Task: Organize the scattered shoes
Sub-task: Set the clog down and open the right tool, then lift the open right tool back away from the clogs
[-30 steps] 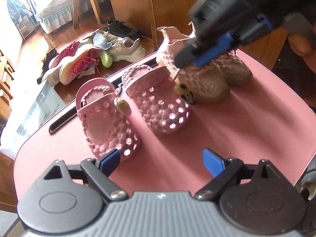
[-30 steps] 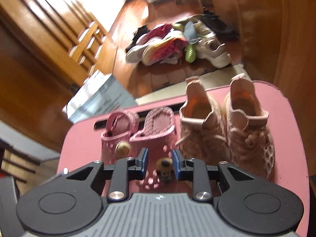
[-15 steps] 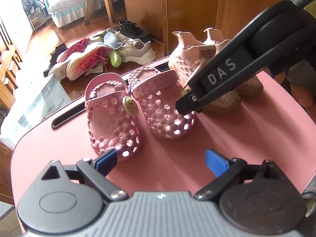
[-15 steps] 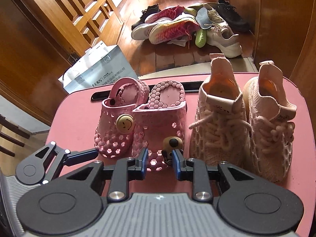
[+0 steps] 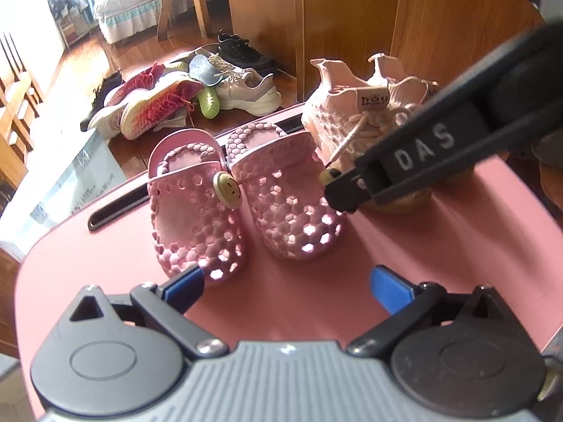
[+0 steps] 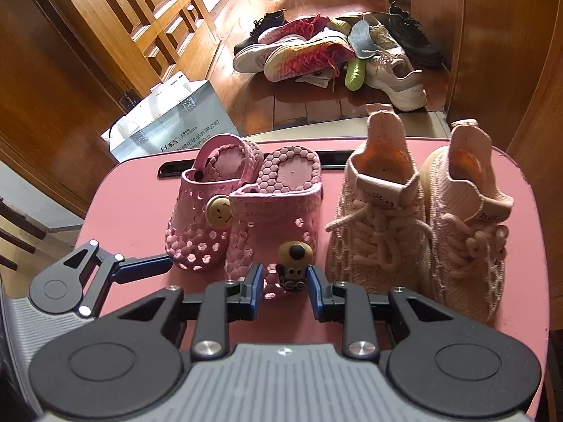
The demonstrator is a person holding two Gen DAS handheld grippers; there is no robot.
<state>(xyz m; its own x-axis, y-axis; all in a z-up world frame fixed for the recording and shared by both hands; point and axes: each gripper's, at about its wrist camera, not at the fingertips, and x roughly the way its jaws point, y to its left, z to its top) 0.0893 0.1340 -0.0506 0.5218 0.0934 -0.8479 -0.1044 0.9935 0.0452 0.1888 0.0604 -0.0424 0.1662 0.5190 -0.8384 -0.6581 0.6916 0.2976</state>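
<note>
Two pairs lined up on pink table (image 6: 133, 207): pink holey rubber clogs (image 6: 246, 211), peach knit sneakers (image 6: 415, 218). Left gripper (image 5: 286, 286) jaws opening, empty. Right gripper (image 6: 285, 290) jaws opening around clog's little charm (image 6: 295, 265), not squeezing. Messy shoe pile on floor (image 6: 330, 52) left to sort.

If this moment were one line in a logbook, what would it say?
table: two pink clogs, two pink sneakers in a row | left gripper: opening, empty | right gripper: opening, around right clog's toe charm | floor: shoe pile unsorted

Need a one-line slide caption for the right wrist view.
Right tongs opening around a charm on a pink clog, knit sneakers alongside on pink table.
</note>
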